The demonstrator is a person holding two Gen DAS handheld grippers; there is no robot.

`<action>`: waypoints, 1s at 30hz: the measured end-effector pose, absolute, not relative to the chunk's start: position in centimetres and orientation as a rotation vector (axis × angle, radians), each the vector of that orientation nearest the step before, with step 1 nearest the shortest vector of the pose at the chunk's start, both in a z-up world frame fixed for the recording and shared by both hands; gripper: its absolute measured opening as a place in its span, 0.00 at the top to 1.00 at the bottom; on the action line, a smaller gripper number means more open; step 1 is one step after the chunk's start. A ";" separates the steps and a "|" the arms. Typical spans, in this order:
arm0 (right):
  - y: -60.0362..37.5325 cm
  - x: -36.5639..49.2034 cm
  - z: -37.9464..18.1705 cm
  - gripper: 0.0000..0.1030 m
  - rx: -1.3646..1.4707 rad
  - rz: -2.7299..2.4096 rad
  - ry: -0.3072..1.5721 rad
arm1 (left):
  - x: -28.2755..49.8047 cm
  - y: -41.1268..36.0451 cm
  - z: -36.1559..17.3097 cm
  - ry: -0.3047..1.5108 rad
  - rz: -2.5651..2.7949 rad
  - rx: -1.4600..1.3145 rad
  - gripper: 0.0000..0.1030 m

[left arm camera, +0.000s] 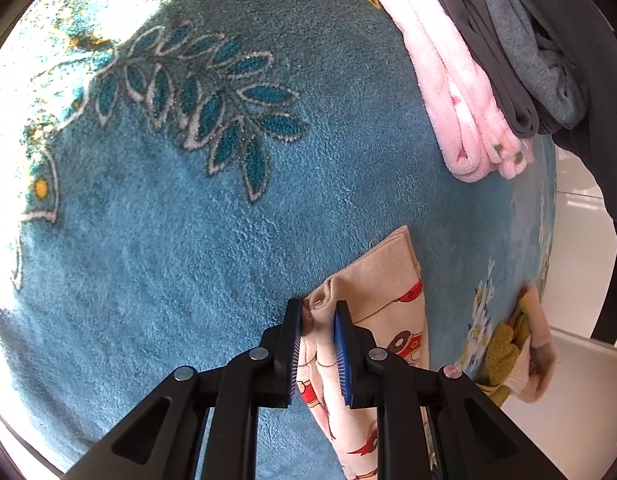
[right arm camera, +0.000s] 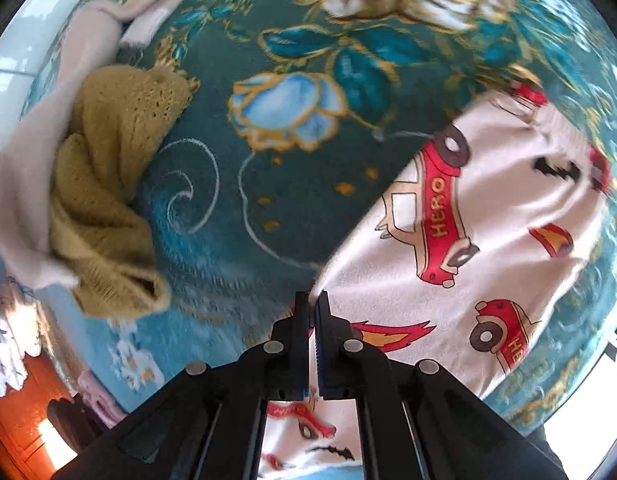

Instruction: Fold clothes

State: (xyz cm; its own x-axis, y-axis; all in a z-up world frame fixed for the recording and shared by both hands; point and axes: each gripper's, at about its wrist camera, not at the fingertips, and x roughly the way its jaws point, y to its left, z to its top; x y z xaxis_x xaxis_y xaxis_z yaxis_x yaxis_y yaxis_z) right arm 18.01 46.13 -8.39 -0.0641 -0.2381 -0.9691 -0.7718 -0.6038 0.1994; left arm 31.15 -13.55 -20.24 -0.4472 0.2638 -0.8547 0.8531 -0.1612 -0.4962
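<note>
My left gripper [left arm camera: 317,310] points forward and down over the rug [left arm camera: 168,220], its two black fingers with blue ribbed pads [left arm camera: 340,344] pinched on a bunched fold of the car-print garment [left arm camera: 384,292]; the cloth fills the gap between the pads and hangs below them. My right gripper [right arm camera: 312,304] reaches low over the same garment [right arm camera: 488,220], its fingers drawn nearly together on the cloth's edge, which runs in between the tips while the rest spreads out to the right across the rug [right arm camera: 248,200]. The garment is a soft, thin, cream fabric printed with red cartoon cars, flames and small black bats; it lies partly flat on the rug and partly gathered in my grip. The rug is thick teal pile with woven leaves, blue flowers and gold outlines. To the left in the right wrist view lies a crumpled mustard knit [right arm camera: 108,200], loose and open-stitched, lying against a pale pink fleecy garment [right arm camera: 24,180]. In the left wrist view a stack of folded clothes sits at the rug's far edge: a fluffy pink piece [left arm camera: 456,92], a smooth dark grey one [left arm camera: 496,76] and a heathered blue-grey knit [left arm camera: 524,60].
</note>
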 end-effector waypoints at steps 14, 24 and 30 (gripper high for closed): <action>48.1 19.5 -7.3 0.65 -1.836 1.916 1.218 | 25.7 -7.5 -15.3 1.374 -1.841 1.292 0.85; 51.5 22.6 -4.2 0.65 -1.856 2.013 1.151 | 18.4 0.4 -5.2 0.915 -2.234 1.286 0.85; 56.7 28.3 -3.1 0.65 -1.784 1.939 1.273 | 21.4 2.0 0.9 0.680 -2.493 1.440 0.85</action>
